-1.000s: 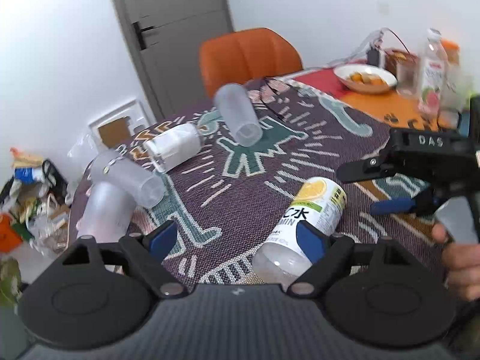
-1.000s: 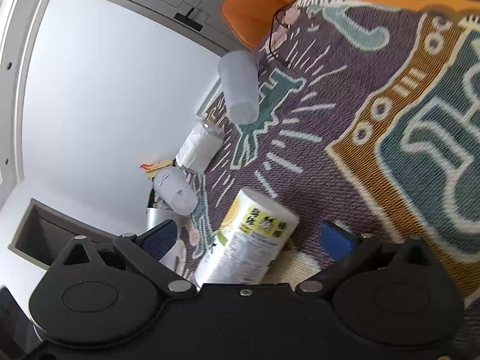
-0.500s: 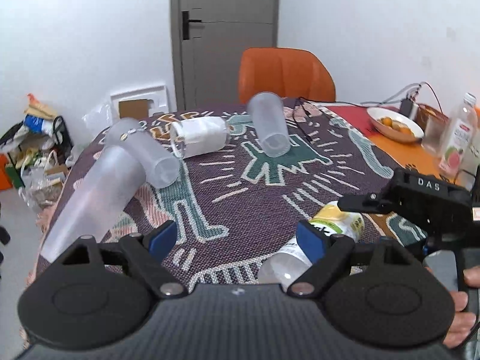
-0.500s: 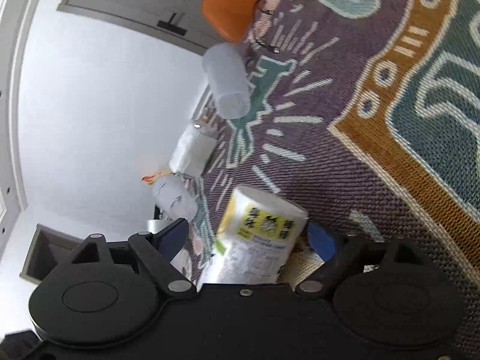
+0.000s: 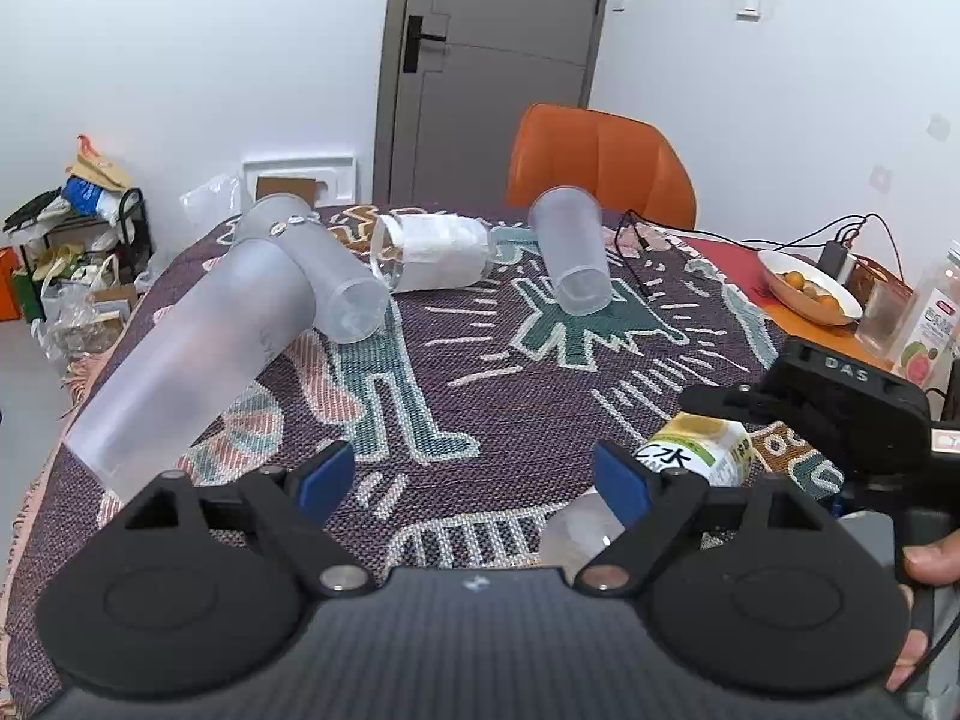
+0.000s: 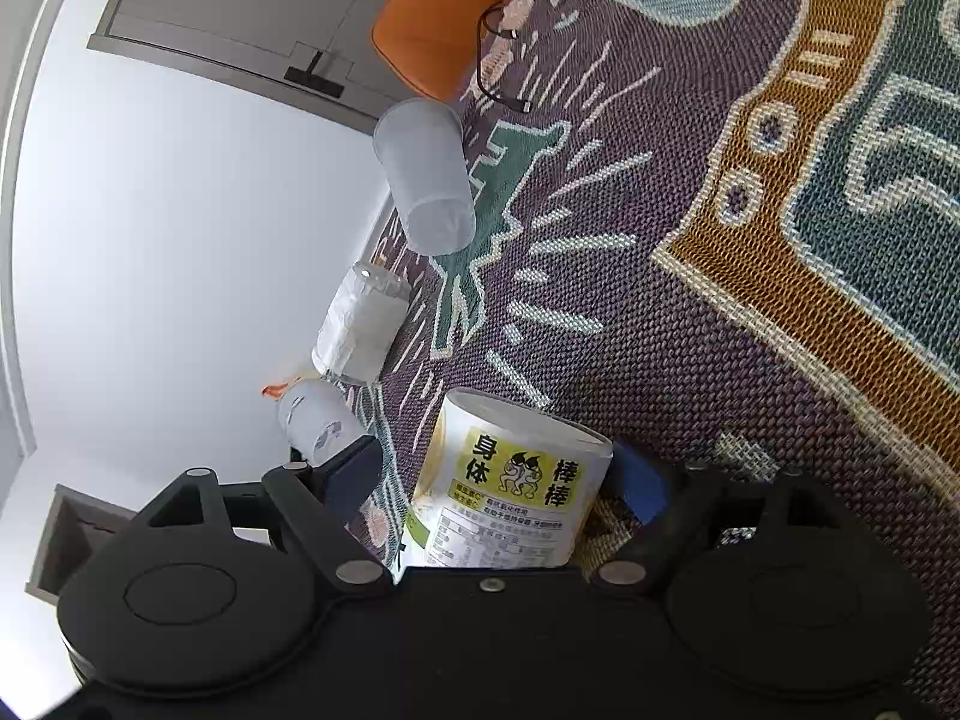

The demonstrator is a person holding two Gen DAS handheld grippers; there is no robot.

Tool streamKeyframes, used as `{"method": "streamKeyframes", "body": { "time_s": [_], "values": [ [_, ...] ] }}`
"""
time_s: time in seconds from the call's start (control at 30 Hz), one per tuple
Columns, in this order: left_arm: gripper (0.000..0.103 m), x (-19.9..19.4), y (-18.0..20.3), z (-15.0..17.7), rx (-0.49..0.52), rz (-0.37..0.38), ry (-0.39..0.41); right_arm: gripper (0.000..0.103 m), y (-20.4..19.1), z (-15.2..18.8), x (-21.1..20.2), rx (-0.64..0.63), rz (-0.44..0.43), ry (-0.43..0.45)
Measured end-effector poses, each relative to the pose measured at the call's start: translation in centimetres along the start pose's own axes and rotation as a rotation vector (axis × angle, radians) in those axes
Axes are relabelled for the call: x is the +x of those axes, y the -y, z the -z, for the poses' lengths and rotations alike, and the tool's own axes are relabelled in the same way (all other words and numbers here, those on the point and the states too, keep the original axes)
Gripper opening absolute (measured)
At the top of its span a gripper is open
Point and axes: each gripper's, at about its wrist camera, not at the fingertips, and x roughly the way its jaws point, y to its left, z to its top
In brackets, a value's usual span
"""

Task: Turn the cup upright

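Five cups lie tipped on the table (image 5: pixel 480 414); I have the labelled cup (image 6: pixel 510 486) near its front edge, between my right gripper (image 6: pixel 498 480) pads, one pad apart. It may roll away on closing. Left gripper (image 5: pixel 474 474) is spread wide, empty.

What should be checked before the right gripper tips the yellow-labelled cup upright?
1. The yellow-labelled cup sits between the right gripper's fingers: ok.
2. Fingers pressing firmly on the cup: cannot tell; a gap shows at one side.
3. Cup lying on its side on the patterned tablecloth: ok, so the flip is not yet done.
4. Left gripper open and holding nothing: ok.
5. Cloth just ahead of the cup free for standing it: ok; the frosted cup and paper-wrapped glass lie farther off.
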Motion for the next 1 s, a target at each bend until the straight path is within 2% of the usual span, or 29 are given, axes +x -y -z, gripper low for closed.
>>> {"method": "streamKeyframes", "body": {
  "time_s": [0.07,0.17,0.37,0.5,0.7,1.0],
  "values": [
    [0.085,-0.1,0.0,0.2,0.005,0.009,0.007,0.081,-0.1,0.2,0.0,-0.003,0.017,0.014],
    [0.085,-0.2,-0.2,0.5,0.002,0.018,0.015,0.065,0.0,0.3,0.1,-0.001,0.049,0.037],
    [0.085,-0.2,-0.4,0.9,-0.013,0.009,0.0,0.064,0.0,0.4,-0.3,-0.022,0.039,0.031],
    [0.085,-1.3,-0.5,0.6,-0.014,0.01,0.031,0.064,-0.1,0.5,-1.6,-0.055,0.015,0.038],
    [0.085,-2.3,-0.9,0.2,-0.038,0.0,0.053,0.06,-2.7,0.8,-4.4,-0.222,-0.025,0.137],
    [0.085,-3.5,-1.4,0.0,-0.056,-0.018,0.094,0.059,-6.5,2.0,-6.3,-0.503,-0.014,0.262]
  ]
}}
